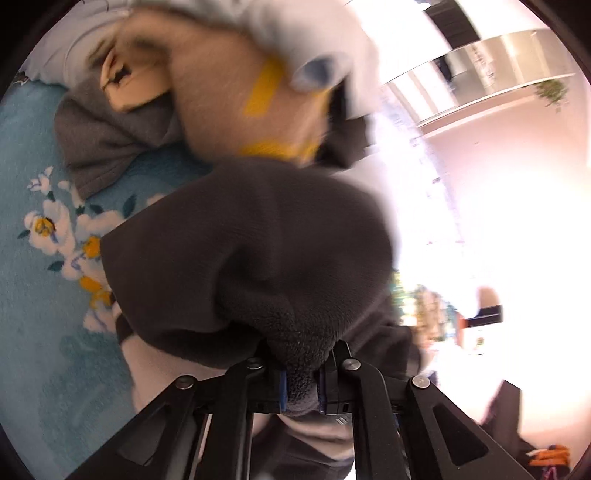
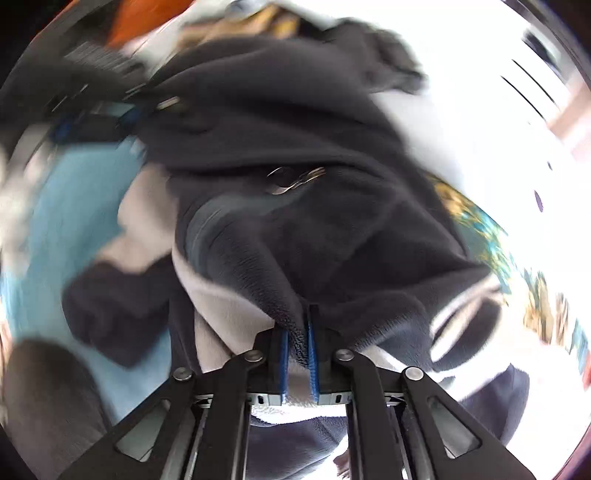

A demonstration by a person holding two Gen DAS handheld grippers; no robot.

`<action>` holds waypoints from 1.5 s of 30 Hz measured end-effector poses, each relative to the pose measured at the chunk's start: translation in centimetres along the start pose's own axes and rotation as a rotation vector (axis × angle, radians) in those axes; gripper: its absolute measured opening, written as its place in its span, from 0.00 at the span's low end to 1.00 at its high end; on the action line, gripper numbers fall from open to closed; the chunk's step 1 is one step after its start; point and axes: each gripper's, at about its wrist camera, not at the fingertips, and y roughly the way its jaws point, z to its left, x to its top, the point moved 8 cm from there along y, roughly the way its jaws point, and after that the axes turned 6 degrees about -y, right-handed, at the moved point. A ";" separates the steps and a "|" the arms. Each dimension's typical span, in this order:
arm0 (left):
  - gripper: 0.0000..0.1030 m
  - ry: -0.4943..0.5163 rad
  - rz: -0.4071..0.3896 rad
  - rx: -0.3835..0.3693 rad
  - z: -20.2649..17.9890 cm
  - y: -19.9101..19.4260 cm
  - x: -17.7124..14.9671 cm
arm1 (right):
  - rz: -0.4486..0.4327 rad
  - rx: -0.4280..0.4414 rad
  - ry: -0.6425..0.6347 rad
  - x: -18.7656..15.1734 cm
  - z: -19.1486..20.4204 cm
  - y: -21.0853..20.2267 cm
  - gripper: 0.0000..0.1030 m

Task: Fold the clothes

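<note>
Your left hand-held gripper [image 1: 301,373] is clamped on a thick bunch of a dark grey fleece garment [image 1: 243,251]; the fabric fills the gap between the blue-padded fingers [image 1: 283,391] and bulges up in front of the lens. Your right hand-held gripper [image 2: 297,350] is narrowed onto a thinner edge of the same dark fleece garment [image 2: 295,147], which is drawn up between its blue pads [image 2: 283,362].

Only the left wrist view shows you what lies beyond the garment: a blue floral blanket [image 1: 44,229] with white and yellow flowers, and on it a heap of other clothes, namely a beige piece with yellow stripes [image 1: 236,88], a pale grey-white piece [image 1: 295,33] over it, and a mid-grey knit piece [image 1: 103,140] spread at the heap's near edge. The dark fleece hangs lifted over the blanket, with a pale lining [image 1: 147,373] showing under its lower edge. To the right, that view is washed out by bright light, with a pinkish wall [image 1: 498,155] behind.

Only the right wrist view shows you a metal zip pull [image 2: 295,179] near the middle of the fleece, the light lining [image 2: 229,299] just left of the gripped edge, and white stripes [image 2: 461,314] on a dark cuff at lower right. It also catches your left gripper [image 2: 92,122], blurred, at the upper left, touching the garment's far edge. Both views are motion-blurred.
</note>
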 end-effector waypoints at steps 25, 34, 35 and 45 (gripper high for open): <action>0.10 0.503 -0.522 -0.403 -20.4 -34.3 -9.7 | -0.897 -0.358 0.169 0.9 -1.1 -40.9 0.06; 0.10 0.581 -0.626 -0.369 -19.5 -39.2 -13.5 | -0.951 -0.239 0.086 -1.9 3.8 -43.8 0.06; 0.10 0.567 -0.614 -0.349 -18.9 -37.8 -12.7 | -0.930 -0.229 0.082 -1.9 3.8 -43.1 0.06; 0.10 0.211 -0.321 -0.071 -4.9 -16.4 -5.7 | -0.552 -0.098 0.110 -2.6 1.3 -26.6 0.06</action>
